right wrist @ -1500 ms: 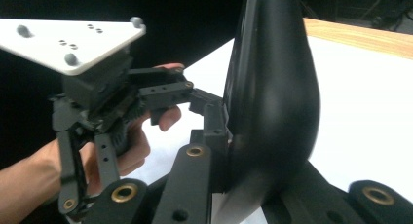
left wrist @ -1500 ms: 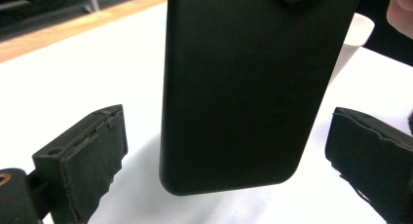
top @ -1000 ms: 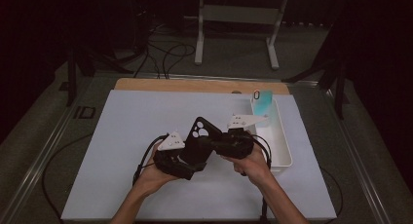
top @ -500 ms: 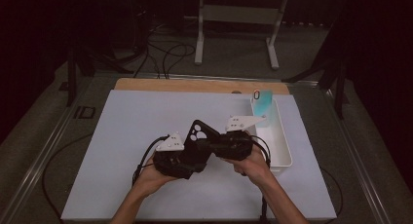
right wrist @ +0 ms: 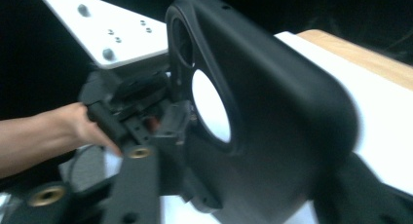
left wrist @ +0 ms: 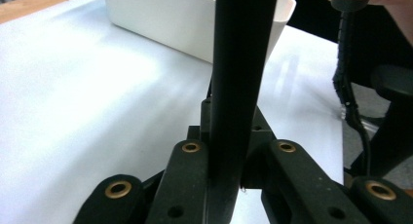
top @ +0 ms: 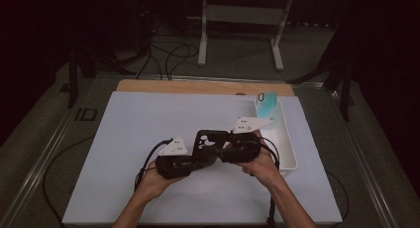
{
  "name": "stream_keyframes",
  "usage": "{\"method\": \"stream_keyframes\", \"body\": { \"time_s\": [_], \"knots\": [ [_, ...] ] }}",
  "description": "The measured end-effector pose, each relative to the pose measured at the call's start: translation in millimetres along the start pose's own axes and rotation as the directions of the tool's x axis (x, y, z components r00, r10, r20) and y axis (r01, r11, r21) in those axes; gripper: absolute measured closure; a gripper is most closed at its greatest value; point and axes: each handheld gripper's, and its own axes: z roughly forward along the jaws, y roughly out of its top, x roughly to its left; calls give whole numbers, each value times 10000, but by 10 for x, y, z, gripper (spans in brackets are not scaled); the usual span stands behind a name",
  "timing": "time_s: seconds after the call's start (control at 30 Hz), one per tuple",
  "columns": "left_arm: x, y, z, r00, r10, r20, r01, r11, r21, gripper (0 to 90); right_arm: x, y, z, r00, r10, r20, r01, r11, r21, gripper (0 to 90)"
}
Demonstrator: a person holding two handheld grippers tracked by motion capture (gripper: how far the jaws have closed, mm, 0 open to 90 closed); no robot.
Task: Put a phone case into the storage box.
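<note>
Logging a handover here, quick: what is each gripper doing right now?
Left gripper: jaws just closed, shut on the black phone case.
Right gripper: jaws just opening, open, with the case between them.

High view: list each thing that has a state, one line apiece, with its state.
black phone case: held up between the two grippers, clamped edge-on.
left gripper: jaws have just been closing, now shut on the black phone case.
right gripper: jaws have just been opening, the case between them.
white bin: upright, open-topped.
teal phone case: in the bin's far end.
</note>
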Motion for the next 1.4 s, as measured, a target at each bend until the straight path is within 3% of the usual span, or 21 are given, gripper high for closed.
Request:
{"method": "stream_keyframes", "body": {
  "time_s": [0.27, 0.3, 0.33, 0.53, 0.87, 1.17, 1.4],
  "knots": [
    [-5, 2, -34, 9997, -28, -230, 24, 9998, -209, 851, -6, 2, 27, 9994, 325, 125, -323, 9993, -162, 419],
    [-11, 1, -36, 9997, -37, -223, 32, 9997, -238, 855, -4, 1, 28, 9992, 360, 196, -357, 9992, -155, 324],
    [-7, 3, -44, 9997, -38, -249, 32, 9997, -255, 856, -4, 0, 31, 9986, 306, 431, -305, 9995, -25, 326],
    [42, 6, -121, 9962, -309, -808, 269, 9984, -505, 856, -38, -39, -1, 9966, 538, 616, -540, 9985, 11, 292],
    [105, -16, -190, 9824, -920, -1628, 805, 9939, -759, 855, -57, -53, -15, 9922, 827, 935, -820, 9966, -118, 228],
    [133, -43, -199, 9682, -1121, -2239, 969, 9923, -776, 854, -42, -34, 26, 9883, 904, 1225, -917, 9958, 48, 135],
    [124, -52, -188, 9579, -1171, -2620, 1015, 9922, -723, 854, -32, 46, 41, 9819, 1181, 1481, -1159, 9930, -232, 79]
  ]
}}
